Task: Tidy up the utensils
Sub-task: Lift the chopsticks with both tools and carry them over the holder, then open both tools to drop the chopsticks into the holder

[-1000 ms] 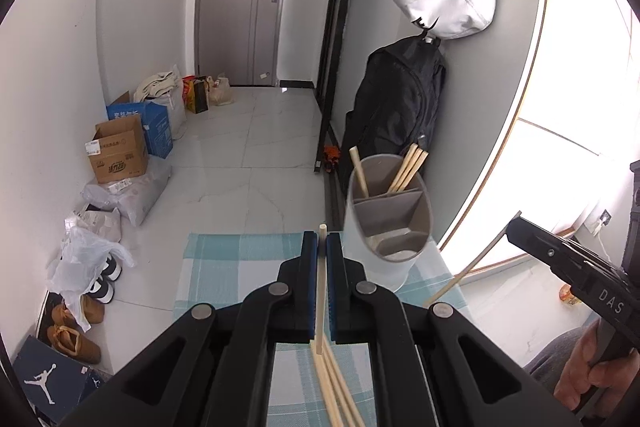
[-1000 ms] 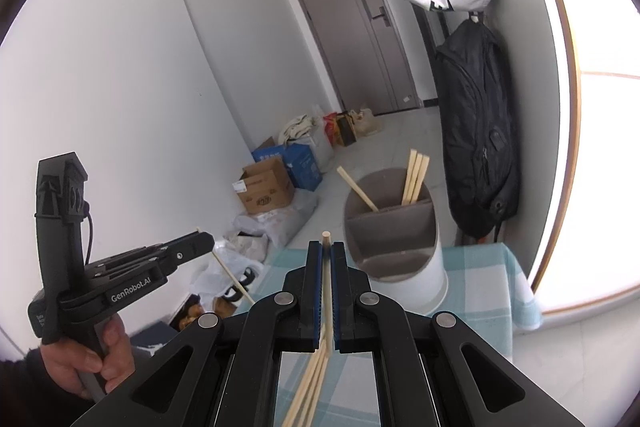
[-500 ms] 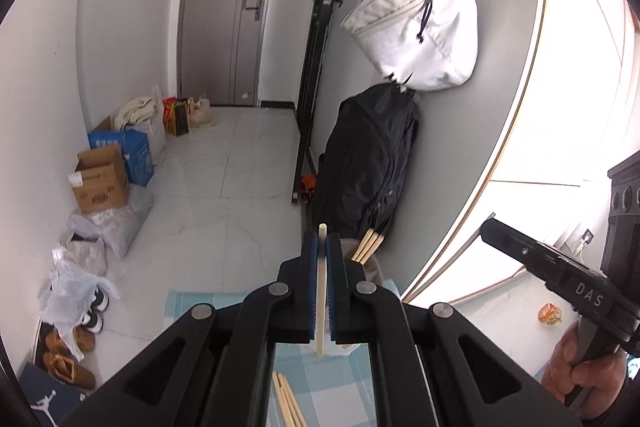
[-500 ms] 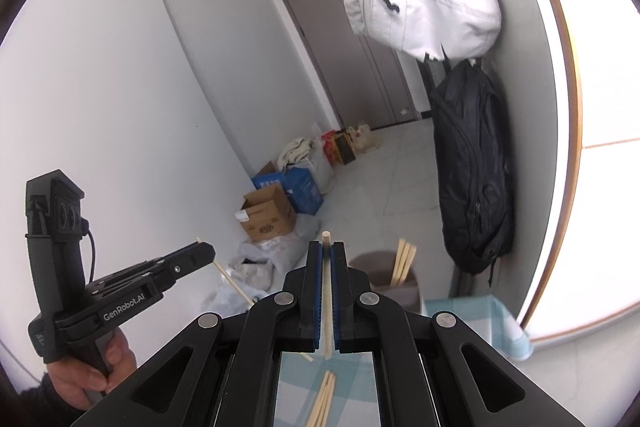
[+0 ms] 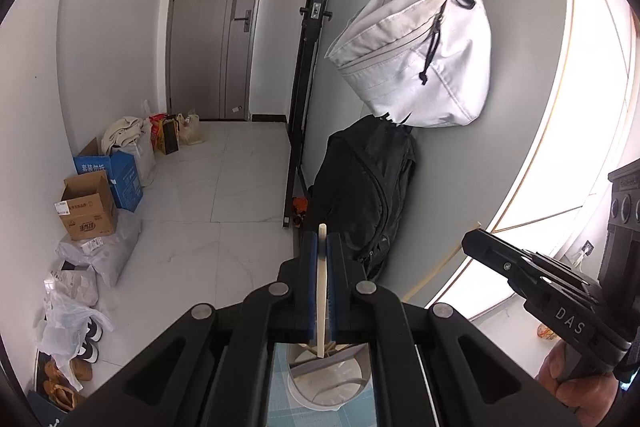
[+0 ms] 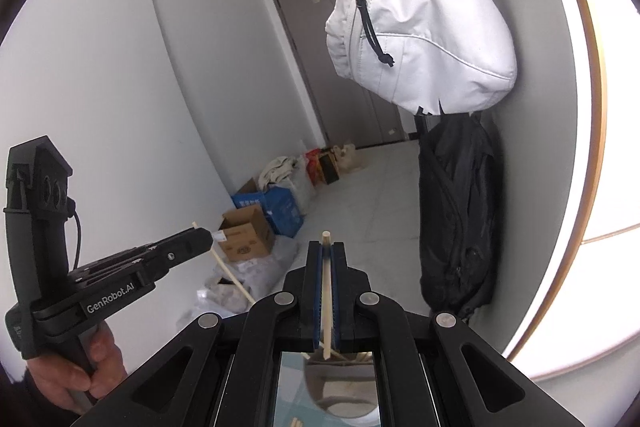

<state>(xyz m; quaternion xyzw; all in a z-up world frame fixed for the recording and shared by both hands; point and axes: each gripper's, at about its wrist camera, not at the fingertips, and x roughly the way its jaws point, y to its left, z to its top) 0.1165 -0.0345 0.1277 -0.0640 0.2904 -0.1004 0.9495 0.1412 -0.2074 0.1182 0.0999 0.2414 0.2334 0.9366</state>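
Both tongs have lifted, each clamping one chopstick (image 5: 322, 287) above the holder (image 5: 328, 379) at 6 o'clock; next, lower them inside.

We see the desk (image 5: 280, 403) under a light blue checked cloth. A white utensil holder (image 5: 328, 383) stands on it; loose chopsticks (image 6: 297, 422) lie on the cloth just beside the holder.
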